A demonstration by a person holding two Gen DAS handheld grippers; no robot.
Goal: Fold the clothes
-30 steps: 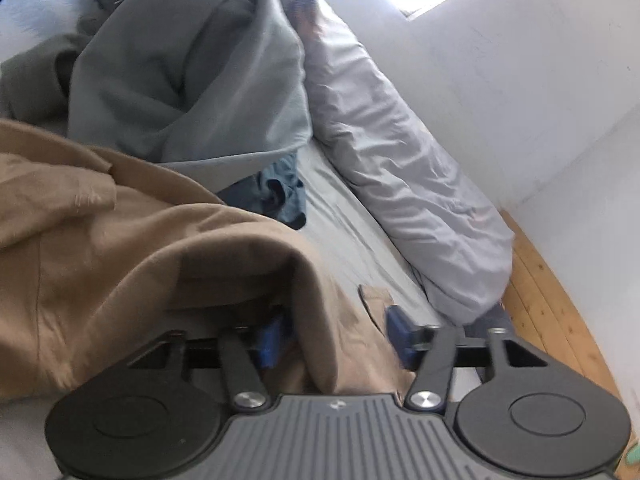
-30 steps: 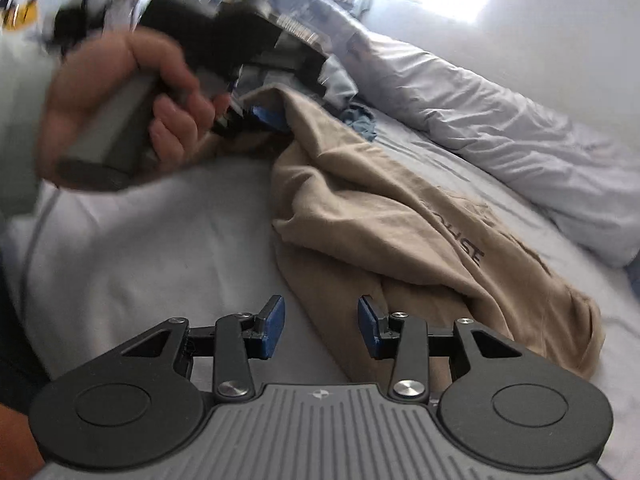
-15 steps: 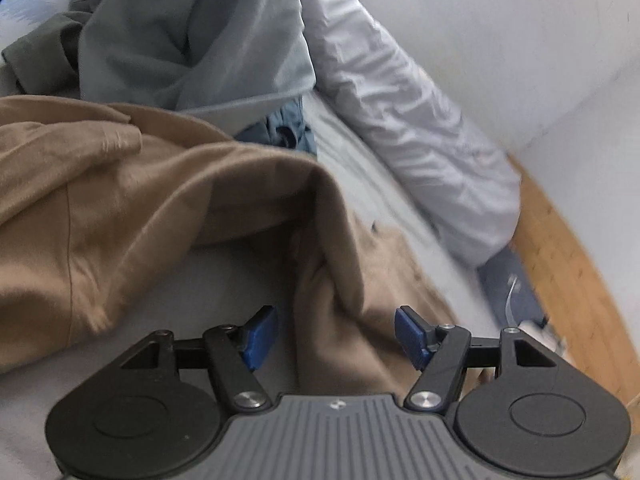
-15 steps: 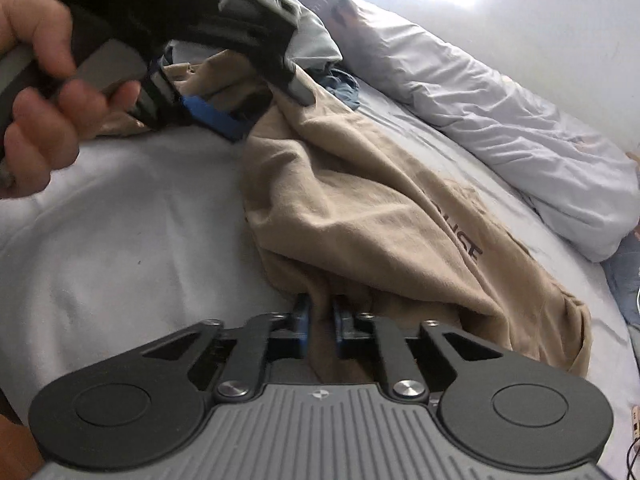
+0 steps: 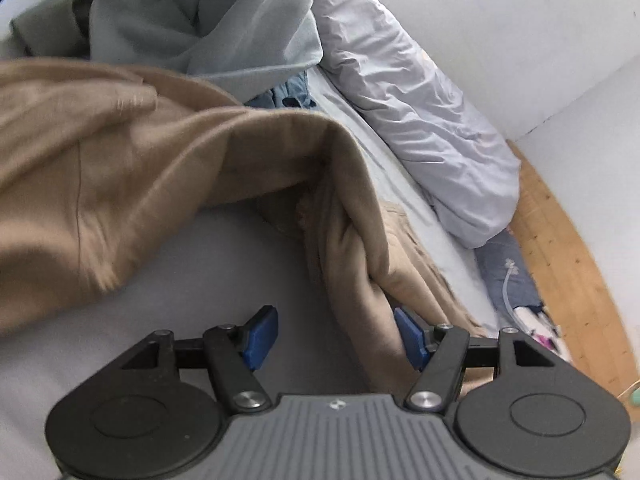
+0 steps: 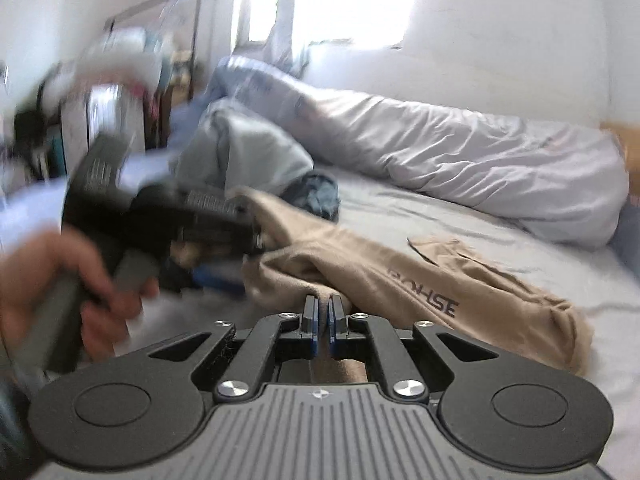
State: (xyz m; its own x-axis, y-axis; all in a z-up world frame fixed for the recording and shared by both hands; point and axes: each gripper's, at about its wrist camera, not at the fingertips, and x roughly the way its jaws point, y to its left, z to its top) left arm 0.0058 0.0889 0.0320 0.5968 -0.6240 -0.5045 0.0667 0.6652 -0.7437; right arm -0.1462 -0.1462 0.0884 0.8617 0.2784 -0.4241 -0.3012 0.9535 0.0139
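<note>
A tan garment (image 6: 404, 280) lies crumpled across the middle of the bed (image 6: 460, 224), on a pale grey sheet; dark lettering shows on its upper face in the right wrist view. The right hand-held gripper (image 6: 323, 322) has its blue-padded fingers drawn together, pinching a fold of the tan cloth at the garment's near edge, and the fabric rises into the narrow slot between them. The left hand-held gripper (image 5: 335, 338) stands with its fingers wide apart, a twisted rope of the same tan garment (image 5: 168, 168) running up between them; the cloth lies against the right-side pad (image 5: 412, 340) while the left-side pad (image 5: 260, 336) is clear of it, over bare sheet. From the right wrist view the left hand-held gripper (image 6: 224, 260) is blurred, held in the person's left hand (image 6: 64, 292) at the far end of the garment.

Beyond the tan cloth sits a heap of other clothes: a pale blue-grey garment (image 5: 208, 20) piled high, a darker blue piece (image 5: 288, 94) tucked at its foot, and a grey-green one (image 5: 48, 28) at the far left. A rumpled lilac duvet (image 5: 420, 120) runs along the wall (image 5: 520, 20) side of the bed. Wooden floor (image 5: 560, 248) shows past the bed's edge.
</note>
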